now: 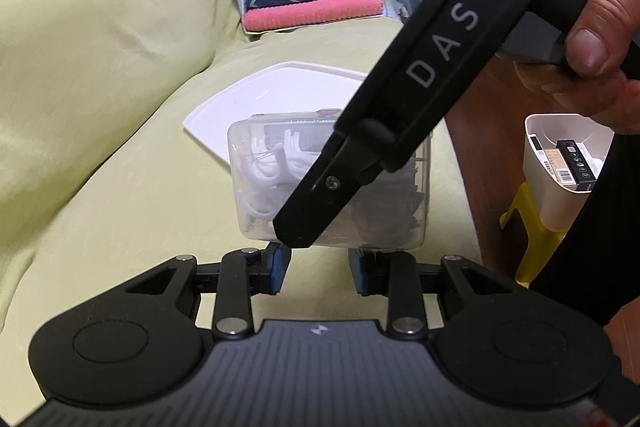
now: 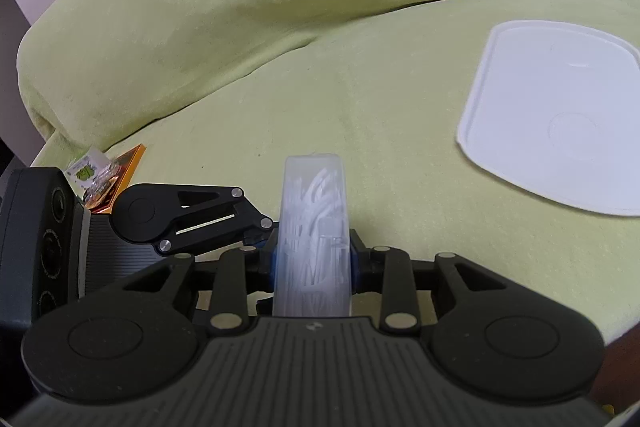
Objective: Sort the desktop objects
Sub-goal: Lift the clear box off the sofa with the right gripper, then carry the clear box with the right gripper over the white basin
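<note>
Clear plastic marks the thing in hand: in the left wrist view the clear box [image 1: 328, 183] of white picks stands on the green cover [image 1: 120, 147], with one black finger of the right gripper [image 1: 320, 223] lying across its face, held by a person's hand [image 1: 600, 39]. The left gripper [image 1: 320, 263] sits just in front of the box with its blue pads [image 1: 280, 263] apart and nothing between them, so it is free. Behind the box lies the white lid [image 1: 280, 87]; to the right of the box, off the cover, stands the white bin [image 1: 560, 167] with small packets inside, above a yellow stool [image 1: 524, 227]; folded towels [image 1: 316, 3] lie well behind the box. In the right wrist view the right gripper [image 2: 312, 259] is clamped on the narrow sides of the clear box [image 2: 314, 227], the white lid [image 2: 560, 123] is well apart to the box's right, and an orange packet [image 2: 116, 179] lies to its left beyond the left gripper [image 2: 256, 235]. The step looks like carrying the gripped box to the bin; the next move calls for a lift clear of the left gripper, which stands close alongside and could be knocked.
</note>
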